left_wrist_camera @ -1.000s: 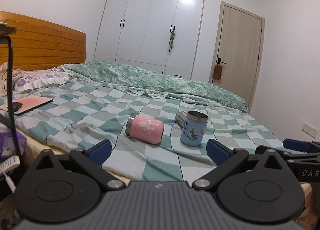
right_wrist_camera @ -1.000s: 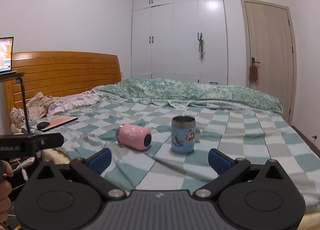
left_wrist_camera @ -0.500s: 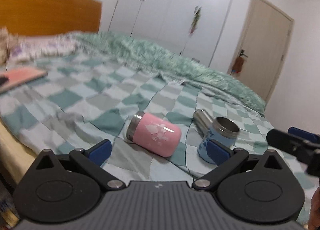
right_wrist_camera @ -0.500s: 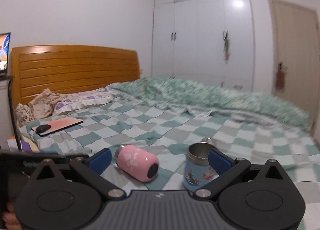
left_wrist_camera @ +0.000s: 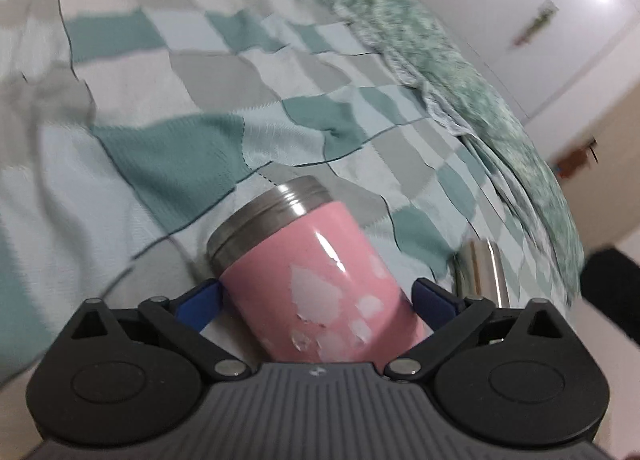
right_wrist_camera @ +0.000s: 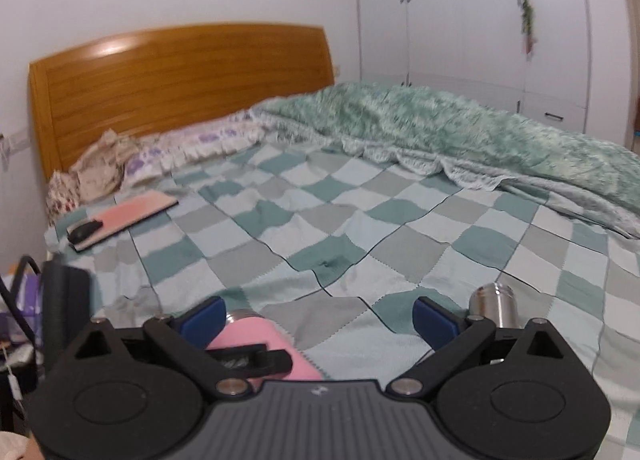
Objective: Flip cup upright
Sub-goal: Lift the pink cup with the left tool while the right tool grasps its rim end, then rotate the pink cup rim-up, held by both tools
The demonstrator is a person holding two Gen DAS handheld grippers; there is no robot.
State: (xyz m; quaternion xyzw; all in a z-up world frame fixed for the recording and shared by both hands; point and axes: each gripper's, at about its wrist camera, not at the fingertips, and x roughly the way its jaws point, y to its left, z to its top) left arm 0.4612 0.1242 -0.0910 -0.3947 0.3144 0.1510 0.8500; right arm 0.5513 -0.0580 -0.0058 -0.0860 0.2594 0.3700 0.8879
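Left gripper (left_wrist_camera: 316, 294) is right down on the pink cup (left_wrist_camera: 320, 284), which lies on its side on the checked bedspread (left_wrist_camera: 168, 156), steel rim pointing away toward the far side of the bed. The blue fingers (left_wrist_camera: 200, 300) sit spread either side of the cup's body; the left one looks to be touching the cup and the right one is just beside it, so they straddle it, not clearly clamped. Just right of the pink cup, a steel cylinder (left_wrist_camera: 482, 272) pokes up behind the right finger.

Over to the right wrist view: far left of the pink cup (right_wrist_camera: 260, 344), near the wooden headboard (right_wrist_camera: 180, 84), a pink book (right_wrist_camera: 132, 212) lies on the bedspread with a black mouse (right_wrist_camera: 84, 230) on it. The cup lies low behind the left finger of the right gripper (right_wrist_camera: 318, 314), with a black gripper arm across it. The right gripper's fingers (right_wrist_camera: 434, 320) stand wide apart with nothing between them, above the bedspread. Further right, the steel cylinder (right_wrist_camera: 494, 304) stands behind the right finger. A green quilt (right_wrist_camera: 460, 128) is heaped along the far side.
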